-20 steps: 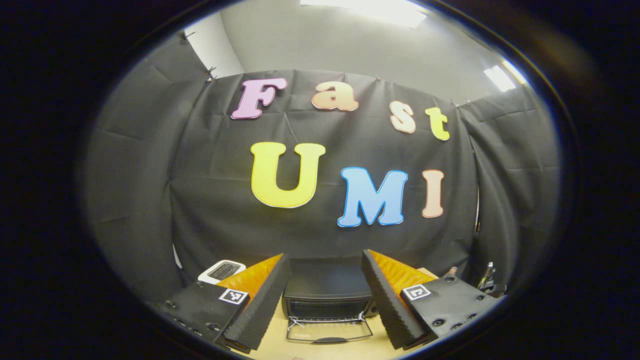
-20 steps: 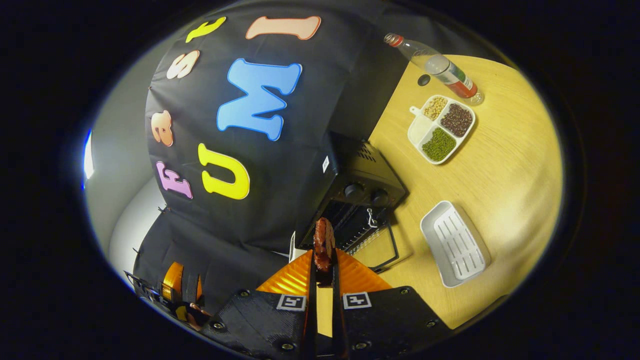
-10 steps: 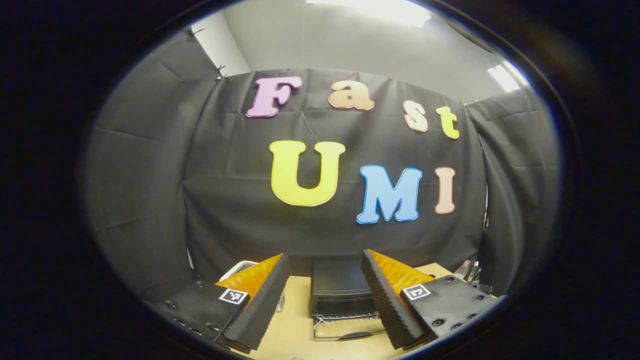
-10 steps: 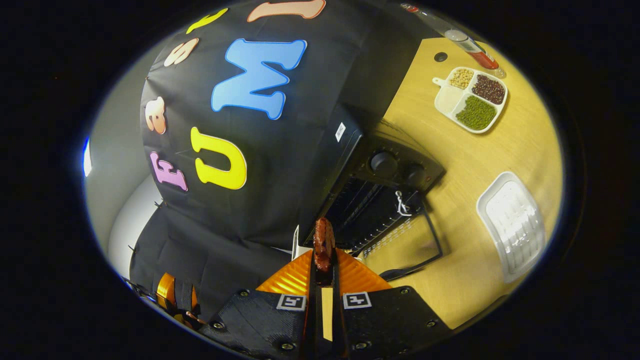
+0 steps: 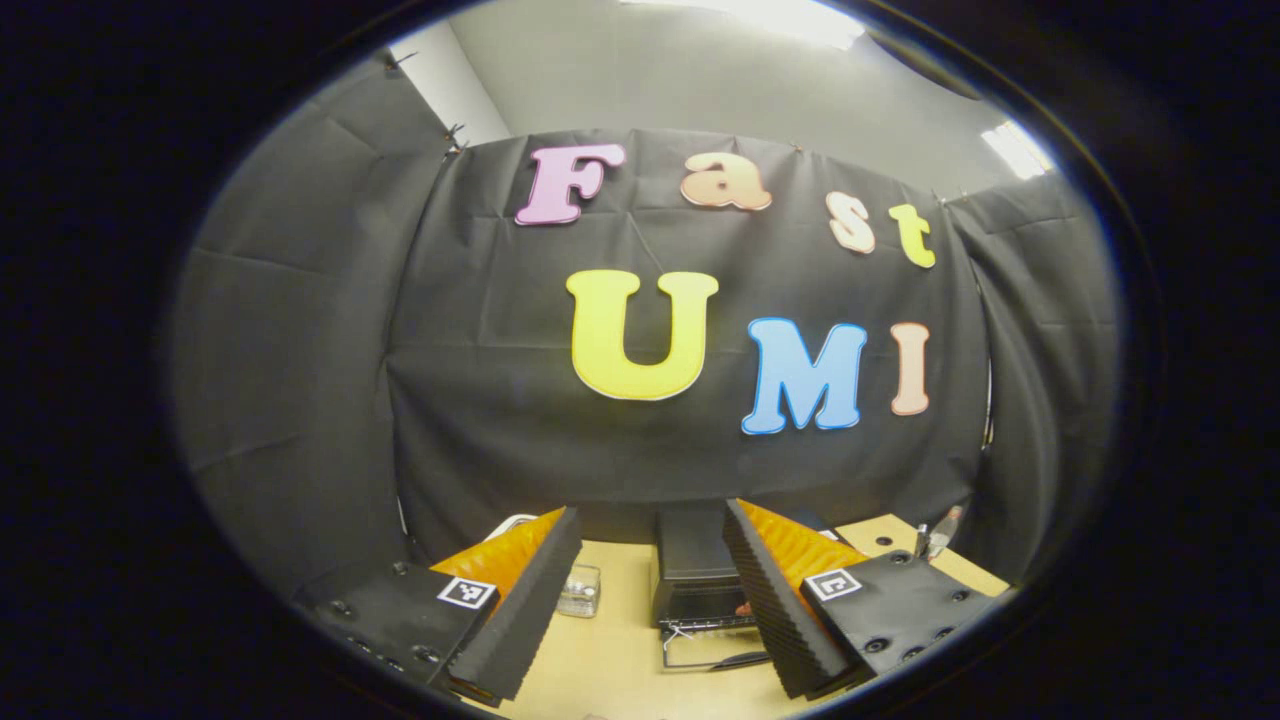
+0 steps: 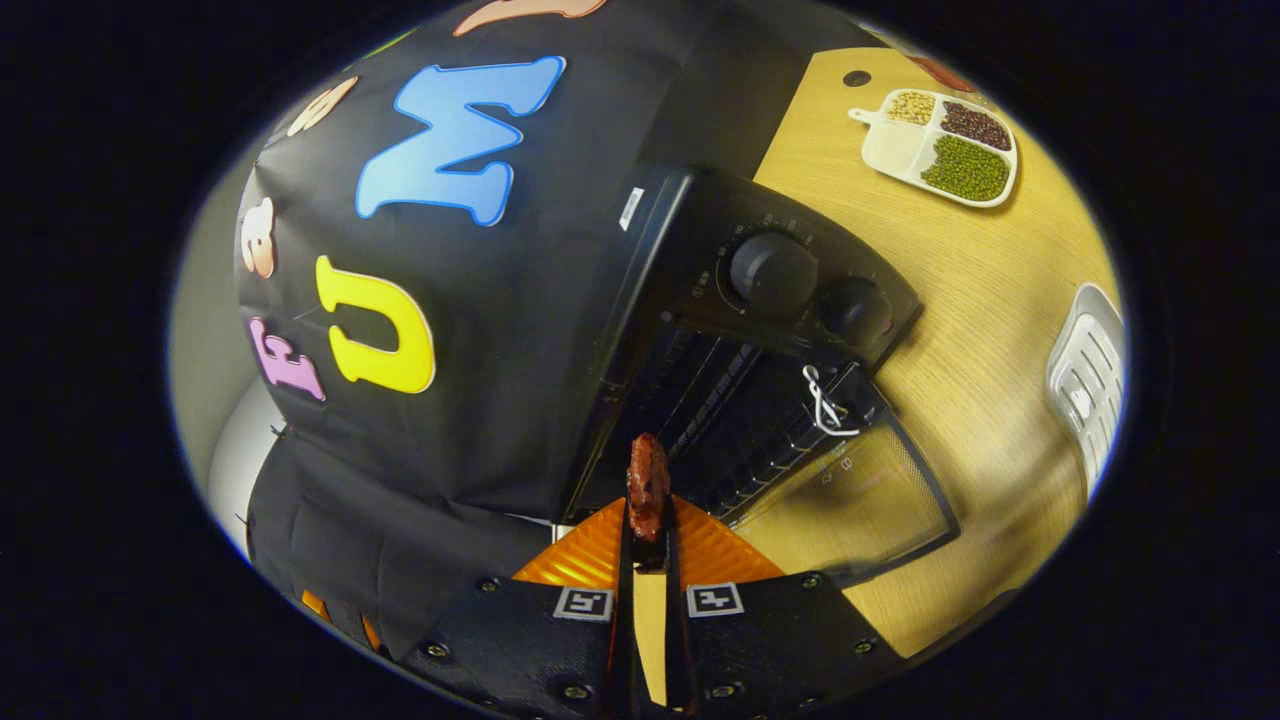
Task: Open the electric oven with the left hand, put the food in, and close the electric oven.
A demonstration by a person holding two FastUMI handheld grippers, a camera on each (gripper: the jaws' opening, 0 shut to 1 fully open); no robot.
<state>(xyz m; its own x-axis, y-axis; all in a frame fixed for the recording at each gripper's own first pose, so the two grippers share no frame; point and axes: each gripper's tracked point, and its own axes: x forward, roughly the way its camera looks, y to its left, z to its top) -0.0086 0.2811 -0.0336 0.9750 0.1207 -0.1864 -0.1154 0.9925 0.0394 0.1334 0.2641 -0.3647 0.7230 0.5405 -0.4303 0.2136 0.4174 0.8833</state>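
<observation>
In the left gripper view, the left gripper (image 5: 650, 590) hangs above the bench (image 5: 610, 660) with its jaws spread wide and nothing between them. Past them, well off, the oven (image 5: 692, 575) stands against the booth wall, its door (image 5: 708, 650) folded down flat toward the camera. A small clear glass (image 5: 579, 592) sits just left of the oven. Bare bench lies between the gripper and the door's front edge.

In the right gripper view, the right gripper (image 6: 648, 545) has its jaws pinching a reddish-brown piece of food (image 6: 647, 485), held upright at the fingertips. The food hangs just in front of the oven's (image 6: 760, 300) open mouth, near the left edge of the opening, above the wire rack (image 6: 740, 420). The glass door (image 6: 850, 500) lies open to the right. Two knobs (image 6: 772, 274) sit on the control panel. Farther off on the bench (image 6: 980, 330) are a divided dish of beans (image 6: 940, 150) and a white tray (image 6: 1088, 375) at the right edge, both well apart from the oven.
</observation>
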